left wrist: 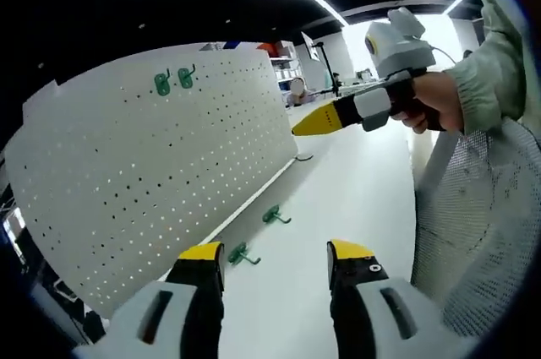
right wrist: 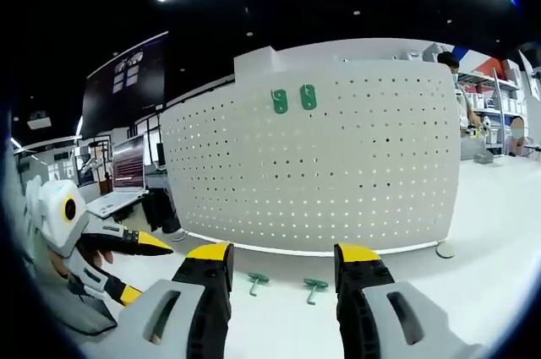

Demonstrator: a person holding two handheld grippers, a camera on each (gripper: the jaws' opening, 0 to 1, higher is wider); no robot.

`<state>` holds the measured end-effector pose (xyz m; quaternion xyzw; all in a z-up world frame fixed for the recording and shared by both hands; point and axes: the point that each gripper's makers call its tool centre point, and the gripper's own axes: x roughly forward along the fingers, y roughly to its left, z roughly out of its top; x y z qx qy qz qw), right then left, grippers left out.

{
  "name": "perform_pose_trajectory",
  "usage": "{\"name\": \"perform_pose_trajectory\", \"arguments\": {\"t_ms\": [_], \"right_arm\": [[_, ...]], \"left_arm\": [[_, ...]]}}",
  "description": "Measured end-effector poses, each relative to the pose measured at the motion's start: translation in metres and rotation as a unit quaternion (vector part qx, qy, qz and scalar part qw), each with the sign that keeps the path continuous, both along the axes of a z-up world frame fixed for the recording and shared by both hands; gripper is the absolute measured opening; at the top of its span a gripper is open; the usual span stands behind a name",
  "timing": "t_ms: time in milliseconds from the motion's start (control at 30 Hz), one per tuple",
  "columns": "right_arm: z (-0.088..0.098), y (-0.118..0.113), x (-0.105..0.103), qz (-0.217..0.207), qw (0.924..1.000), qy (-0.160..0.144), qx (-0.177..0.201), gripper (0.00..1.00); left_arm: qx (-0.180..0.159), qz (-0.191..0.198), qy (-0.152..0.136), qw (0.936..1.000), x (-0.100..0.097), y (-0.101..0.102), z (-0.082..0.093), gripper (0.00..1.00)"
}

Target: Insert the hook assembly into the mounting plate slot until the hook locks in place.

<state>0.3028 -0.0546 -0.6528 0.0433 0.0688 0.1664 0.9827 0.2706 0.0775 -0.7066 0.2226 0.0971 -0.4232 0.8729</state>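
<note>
While unlabelled, 2 green hooks [right wrist: 286, 284] on table [right wrist: 490, 232]

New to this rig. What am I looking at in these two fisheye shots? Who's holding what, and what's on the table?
No robot arm here: a person holds a handheld two-jaw gripper in each hand, and a fisheye camera rides on each one, looking out along its yellow-tipped jaws.

Left gripper view: the left gripper rises from the bottom, jaws apart, holding nothing. The right gripper comes in from the right, gripped by the person's hand; nothing shows in its tips.

Right gripper view: the right gripper is open and empty too.

Ahead stands a white pegboard on a white table. Two green hooks are already mounted near its top. Two more green hooks lie loose on the table at its foot.
</note>
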Motion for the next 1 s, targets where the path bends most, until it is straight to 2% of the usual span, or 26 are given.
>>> {"name": "perform_pose_trajectory", "arguments": {"t_ms": [133,400,500,567,733,1000], "right_arm": [[0.001,-0.001,0.000,-0.001,1.0000,-0.001,0.005,0.46],[0.003,0.000,0.001,-0.001,1.0000,-0.004,0.009,0.46],[0.003,-0.002,0.001,-0.003,0.9999,-0.004,0.012,0.46],[0.003,-0.003,0.001,-0.004,0.9999,-0.003,0.012,0.46],[0.003,-0.004,0.001,-0.007,0.9999,-0.003,0.013,0.46],[0.002,-0.006,0.002,-0.009,0.9999,-0.002,0.014,0.46]], "left_arm": [[0.019,-0.006,0.000,0.9998,0.010,0.005,-0.003,0.43],[0.048,-0.028,-0.007,0.9984,0.035,0.002,-0.005,0.37],[0.073,-0.041,0.007,0.9965,0.044,0.000,-0.016,0.36],[0.112,-0.049,0.000,0.9925,0.051,0.002,-0.025,0.34],[0.125,-0.065,0.007,0.9900,0.064,-0.004,-0.036,0.33],[0.185,-0.085,0.023,0.9788,0.083,0.000,-0.064,0.33]]}}
